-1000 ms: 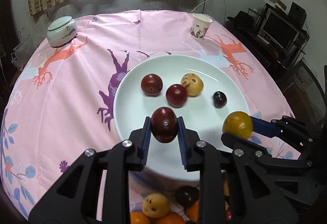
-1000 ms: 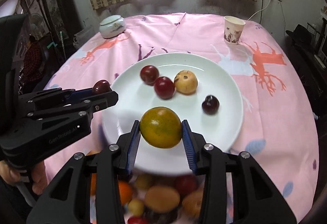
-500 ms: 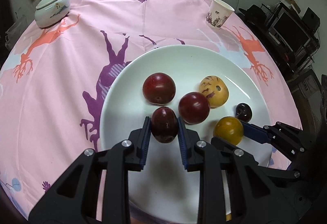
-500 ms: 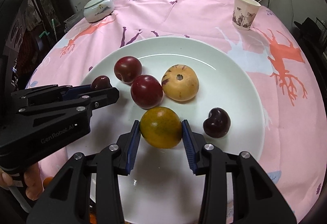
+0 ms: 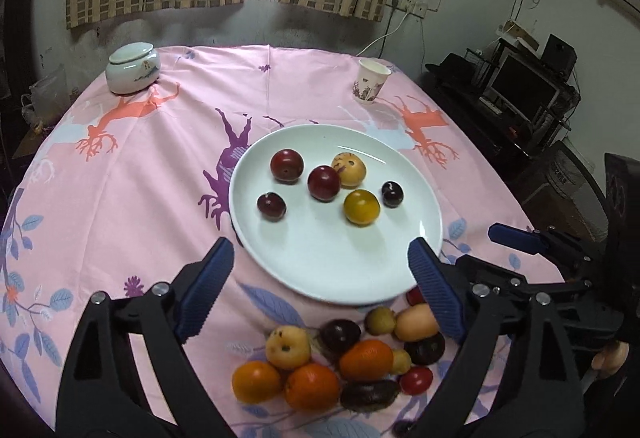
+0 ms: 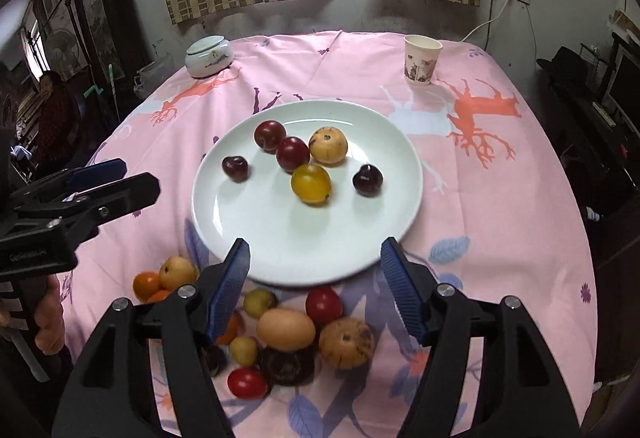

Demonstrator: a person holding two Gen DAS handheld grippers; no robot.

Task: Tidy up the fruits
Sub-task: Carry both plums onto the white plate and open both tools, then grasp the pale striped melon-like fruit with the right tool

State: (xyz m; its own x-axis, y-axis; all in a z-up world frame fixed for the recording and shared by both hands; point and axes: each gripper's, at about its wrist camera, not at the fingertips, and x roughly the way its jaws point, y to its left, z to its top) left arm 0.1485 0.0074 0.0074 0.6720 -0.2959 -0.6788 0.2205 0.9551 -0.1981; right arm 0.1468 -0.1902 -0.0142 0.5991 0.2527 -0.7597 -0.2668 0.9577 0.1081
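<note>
Item: fruit sorting, one white plate (image 5: 400, 174) near the middle of the counter (image 5: 160, 158), under a pink printed cloth.

Left hand-held gripper (image 5: 320, 294): jaws have just been opening and now stand wide apart, nothing between them. The dark plum (image 5: 271, 206) it carried a moment ago lies loose on the plate's left part.

Right hand-held gripper (image 6: 316, 290): jaws have just been opening, apart and empty. The yellow-green fruit (image 6: 311, 183) it held half a second ago rests on the plate, just beside a red plum (image 6: 293, 153) and a spotted yellow fruit (image 6: 328, 145).

Plate contents: six pieces, including a further red plum (image 6: 269, 134) and a small dark one (image 6: 367, 180) towards the right rim.

Change: both pieces released, and both tools now sit back from the plate, towards the near edge.

Remaining stock: a loose pile of fruit (image 5: 340, 362) on the cloth at the near edge, just below the plate's rim, with oranges, small tomatoes, dark and yellow pieces.

Judgement: this delivery looks complete; the next pickup would come from that pile.

Also present: lidded ceramic jar (image 5: 133, 67) at the far-left edge, paper cup (image 5: 370, 86) at the far right.
</note>
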